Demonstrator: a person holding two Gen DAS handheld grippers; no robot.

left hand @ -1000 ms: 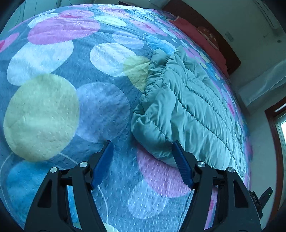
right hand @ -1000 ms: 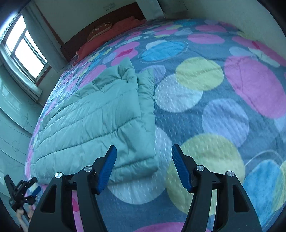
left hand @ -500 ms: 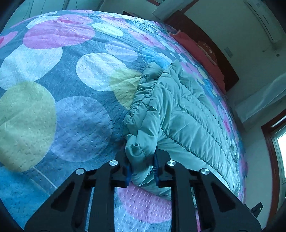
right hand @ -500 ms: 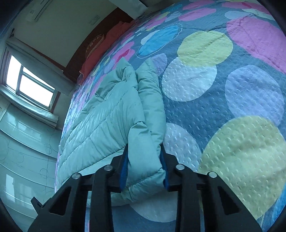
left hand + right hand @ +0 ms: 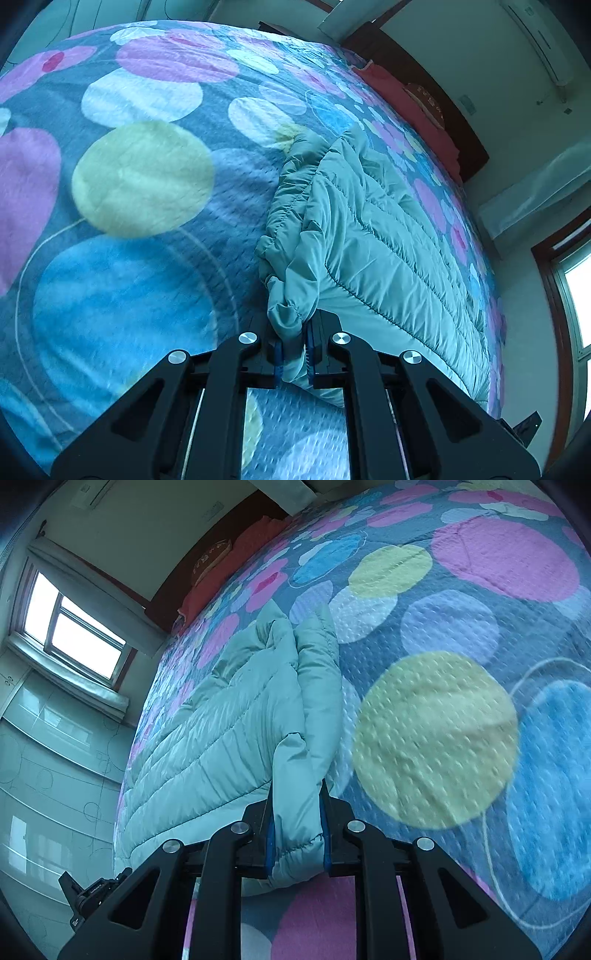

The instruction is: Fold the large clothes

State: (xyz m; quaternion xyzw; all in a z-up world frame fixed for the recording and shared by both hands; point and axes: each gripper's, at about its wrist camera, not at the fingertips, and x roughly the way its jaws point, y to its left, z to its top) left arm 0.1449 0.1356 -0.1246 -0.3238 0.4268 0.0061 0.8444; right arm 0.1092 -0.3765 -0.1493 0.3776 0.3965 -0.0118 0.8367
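Observation:
A teal quilted down jacket (image 5: 373, 236) lies partly folded on the bed; it also shows in the right wrist view (image 5: 229, 731). My left gripper (image 5: 293, 354) is shut on a bunched corner of the jacket's near edge and holds it above the bedspread. My right gripper (image 5: 295, 834) is shut on the other near corner, a puffy hem end, and lifts it too. The blue pads are mostly hidden by fabric.
The bedspread (image 5: 140, 177), dark blue with large coloured circles, covers the bed (image 5: 443, 701). A red pillow (image 5: 417, 107) and dark headboard stand at the far end. A window (image 5: 74, 627) and cabinets are on the left in the right wrist view.
Both grippers closed on the jacket's near corners about half a second ago. Since then both have risen and pulled the corners up off the bedspread.

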